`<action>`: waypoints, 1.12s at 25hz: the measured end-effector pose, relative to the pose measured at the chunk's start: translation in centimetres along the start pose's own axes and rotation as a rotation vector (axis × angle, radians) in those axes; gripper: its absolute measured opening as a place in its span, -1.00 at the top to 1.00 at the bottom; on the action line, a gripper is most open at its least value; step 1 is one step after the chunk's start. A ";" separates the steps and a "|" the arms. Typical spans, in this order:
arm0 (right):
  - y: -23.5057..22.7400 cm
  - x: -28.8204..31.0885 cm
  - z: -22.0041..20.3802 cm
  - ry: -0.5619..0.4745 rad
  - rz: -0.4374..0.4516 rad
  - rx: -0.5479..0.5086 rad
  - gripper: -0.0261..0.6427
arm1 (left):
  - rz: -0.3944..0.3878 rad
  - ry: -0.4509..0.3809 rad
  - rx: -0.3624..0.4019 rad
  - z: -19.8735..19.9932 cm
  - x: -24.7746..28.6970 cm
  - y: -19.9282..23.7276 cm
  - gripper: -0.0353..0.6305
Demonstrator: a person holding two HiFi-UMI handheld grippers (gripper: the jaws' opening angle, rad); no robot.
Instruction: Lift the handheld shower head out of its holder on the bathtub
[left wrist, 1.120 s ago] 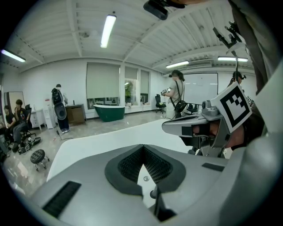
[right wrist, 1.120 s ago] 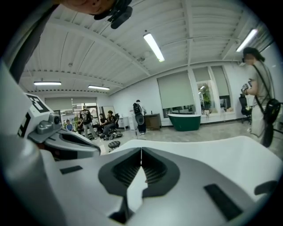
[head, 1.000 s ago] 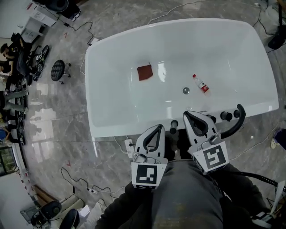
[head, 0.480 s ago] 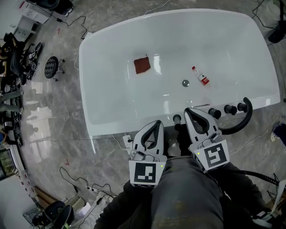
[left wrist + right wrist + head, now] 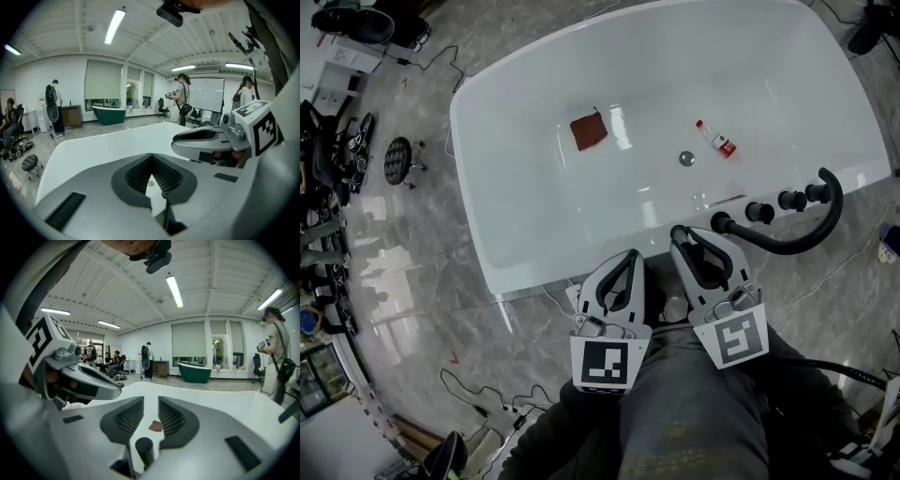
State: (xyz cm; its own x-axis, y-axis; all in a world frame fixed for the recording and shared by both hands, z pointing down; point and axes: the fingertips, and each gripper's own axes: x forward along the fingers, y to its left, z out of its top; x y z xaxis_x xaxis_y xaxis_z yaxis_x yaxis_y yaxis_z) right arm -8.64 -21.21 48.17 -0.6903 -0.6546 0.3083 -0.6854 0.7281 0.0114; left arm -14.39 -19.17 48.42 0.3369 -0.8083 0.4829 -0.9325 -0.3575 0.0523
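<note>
My left hand-held gripper [image 5: 151,159] hangs by the near rim of the glossy white bathtub [image 5: 502,206], jaws closed on nothing. Right of it, the black rod-shaped handheld shower head [image 5: 143,450] stands upright on that rim, long axis vertical, rounded end pointing up. My right hand-held gripper [image 5: 150,408] straddles it; its jaws have just been opening, pads clear of it. Farther right, inside the tub, I can't read the red label on the small clear bottle [image 5: 715,139].

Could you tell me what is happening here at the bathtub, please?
A person holds a gripper in each hand at the near rim of the bathtub. The right gripper has just been opening its jaws, which straddle the black shower head, upright in its holder, not yet pressing it. The left gripper hangs shut beside it.
</note>
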 end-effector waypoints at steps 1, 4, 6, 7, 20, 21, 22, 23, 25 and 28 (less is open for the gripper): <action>0.3 0.1 -0.5 0.009 -0.003 -0.011 0.66 | -0.007 -0.001 0.002 -0.3 0.0 -0.1 0.88; 0.6 0.4 -2.0 0.020 -0.030 -0.033 0.57 | -0.016 0.000 0.006 -1.6 0.3 -0.1 0.88; 0.4 0.6 -3.3 0.029 -0.052 -0.052 0.55 | -0.017 0.004 0.010 -2.6 0.9 0.0 0.88; 0.3 0.8 -4.0 0.033 -0.061 -0.059 0.55 | -0.017 0.006 0.011 -3.1 1.2 0.1 0.88; 0.7 0.8 -5.5 -0.034 -0.057 -0.093 0.37 | -0.046 0.036 0.020 -6.0 2.8 -1.3 0.88; 0.7 0.8 -5.5 -0.033 -0.059 -0.093 0.37 | -0.047 0.037 0.022 -5.9 2.8 -1.3 0.88; 0.8 0.8 -5.5 -0.031 -0.060 -0.098 0.37 | -0.047 0.037 0.024 -5.8 2.8 -1.2 0.88; 0.9 0.9 -5.6 -0.026 -0.058 -0.106 0.37 | -0.047 0.039 0.025 -5.8 2.8 -1.1 0.88; 1.2 1.2 -6.0 -0.002 -0.039 -0.115 0.36 | -0.040 0.045 0.018 -5.8 3.1 -0.7 0.88; 1.7 1.6 -7.0 0.031 -0.017 -0.113 0.33 | -0.033 0.047 0.015 -5.7 3.3 -0.2 0.88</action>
State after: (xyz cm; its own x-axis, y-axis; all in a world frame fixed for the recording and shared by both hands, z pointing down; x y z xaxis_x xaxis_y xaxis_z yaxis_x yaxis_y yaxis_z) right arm -9.30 -19.61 55.30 -0.6703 -0.6613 0.3366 -0.6649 0.7367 0.1233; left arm -13.87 -19.08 55.02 0.3603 -0.7736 0.5213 -0.9189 -0.3904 0.0557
